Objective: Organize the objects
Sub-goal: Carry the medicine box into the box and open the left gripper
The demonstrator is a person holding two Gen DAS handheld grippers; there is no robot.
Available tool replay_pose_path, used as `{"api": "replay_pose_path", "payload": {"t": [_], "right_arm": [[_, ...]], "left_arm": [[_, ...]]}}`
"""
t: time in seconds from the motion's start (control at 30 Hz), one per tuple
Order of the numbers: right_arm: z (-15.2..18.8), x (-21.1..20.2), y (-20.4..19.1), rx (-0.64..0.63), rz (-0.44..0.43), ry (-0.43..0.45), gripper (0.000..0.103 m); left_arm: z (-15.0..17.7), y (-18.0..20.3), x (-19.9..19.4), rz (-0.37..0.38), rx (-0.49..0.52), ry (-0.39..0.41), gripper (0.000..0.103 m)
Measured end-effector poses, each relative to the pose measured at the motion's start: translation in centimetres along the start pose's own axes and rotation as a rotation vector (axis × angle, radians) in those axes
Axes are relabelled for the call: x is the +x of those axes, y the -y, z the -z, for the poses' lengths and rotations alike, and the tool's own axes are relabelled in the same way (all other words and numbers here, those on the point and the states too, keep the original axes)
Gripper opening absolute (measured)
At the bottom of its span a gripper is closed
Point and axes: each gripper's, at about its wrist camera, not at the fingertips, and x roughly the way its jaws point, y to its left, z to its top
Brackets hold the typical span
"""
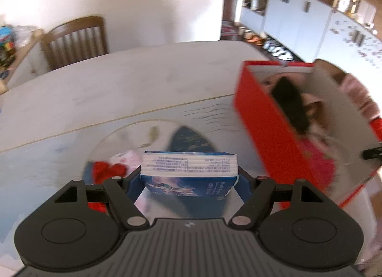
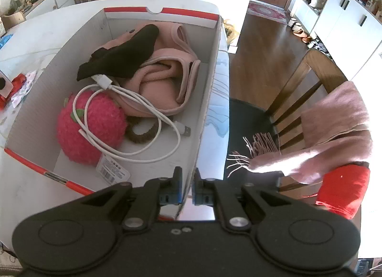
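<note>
Blue pack [image 1: 188, 176] is clamped in the left hand-held gripper [image 1: 189, 179] just left of the box [image 2: 207, 90], whose wall the right hand-held gripper [image 2: 187, 186] pinches, so a loose squeeze could drop it short onto the worktop [image 1: 119, 81].

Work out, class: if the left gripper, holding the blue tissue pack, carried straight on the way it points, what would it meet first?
Probably the table: the left gripper tilts downward over the dark blue patch beyond the tissue pack. The red box lies off to the right. Blur makes depth uncertain.
</note>
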Motion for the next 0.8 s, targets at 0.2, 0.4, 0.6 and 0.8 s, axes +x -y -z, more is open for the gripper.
{"api": "replay_pose_path", "payload": {"t": [0.2, 0.4, 0.6, 0.8], "right_arm": [[0.1, 0.0, 0.2, 0.005, -0.014, 0.007, 0.007], [0.2, -0.1, 0.4, 0.006, -0.025, 0.013, 0.007], [0.3, -0.1, 0.5, -0.001, -0.032, 0.016, 0.008], [0.4, -0.1, 0.5, -0.008, -0.040, 0.020, 0.008]], "left_arm": [[-1.9, 3.9, -1.6, 0.083, 0.066, 0.026, 0.076], [-3.7, 8.2, -1.7, 0.152, 0.150, 0.041, 0.076], [-5.0, 12.8, -0.8, 0.204, 0.243, 0.043, 0.076], [-6.3, 16.8, 0.4, 0.241, 0.324, 0.040, 0.076]]}}
